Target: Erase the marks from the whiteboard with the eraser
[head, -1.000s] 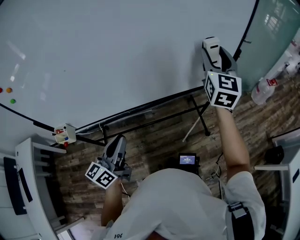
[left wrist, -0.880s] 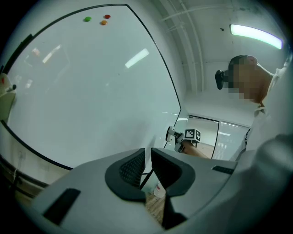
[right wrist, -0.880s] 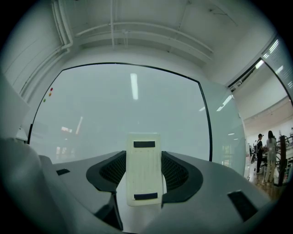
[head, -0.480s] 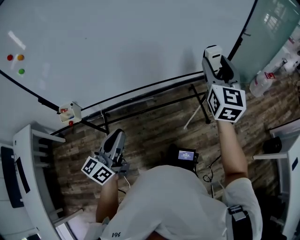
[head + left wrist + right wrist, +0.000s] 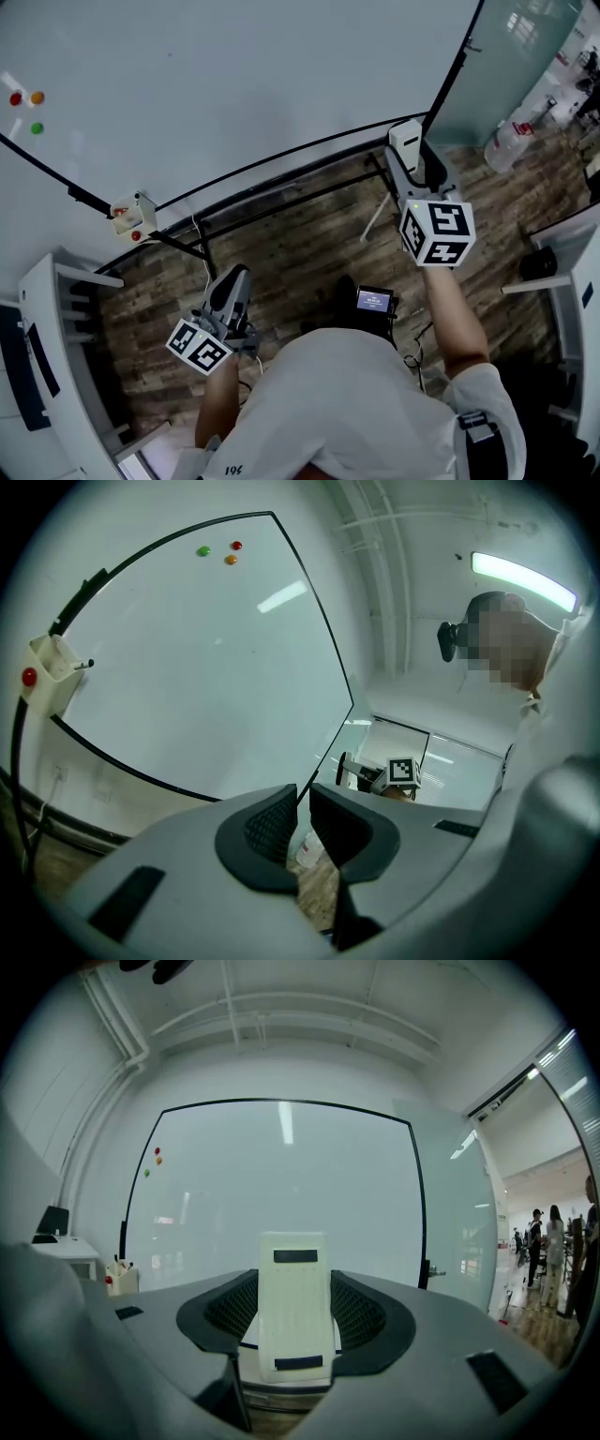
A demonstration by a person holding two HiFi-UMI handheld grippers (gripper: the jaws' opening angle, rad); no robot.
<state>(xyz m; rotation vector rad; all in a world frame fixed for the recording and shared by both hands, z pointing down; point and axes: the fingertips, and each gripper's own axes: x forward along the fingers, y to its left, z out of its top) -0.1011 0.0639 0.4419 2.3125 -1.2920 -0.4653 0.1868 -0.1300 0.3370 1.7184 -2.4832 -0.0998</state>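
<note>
1. Right gripper (image 5: 411, 167): the jaws are clamped on the white eraser (image 5: 294, 1283), 1 pad on each long side. The eraser stands upright between the pads, and its broad face with 2 dark strips is turned toward the gripper camera. Judged, this grip keeps the opposite face presented squarely to the whiteboard (image 5: 234, 84).
2. Eraser position: off the board. In the head view it sits just below the board's black lower frame edge, above the stand, touching nothing but the pads.
3. Left gripper (image 5: 302, 819): the jaws are drawn nearly together with nothing between them. You hold it low over the wooden floor (image 5: 291, 262), well apart from the board. Judged, it is parked out of the wiping path.
4. Board condition: no marks can be made out in any view. Only 3 coloured magnets (image 5: 36, 97) show near the left edge, with the marker holder (image 5: 131, 216) at the lower frame. Judged, erasing is complete or nearly so; inspect the surface before you set the eraser down
</note>
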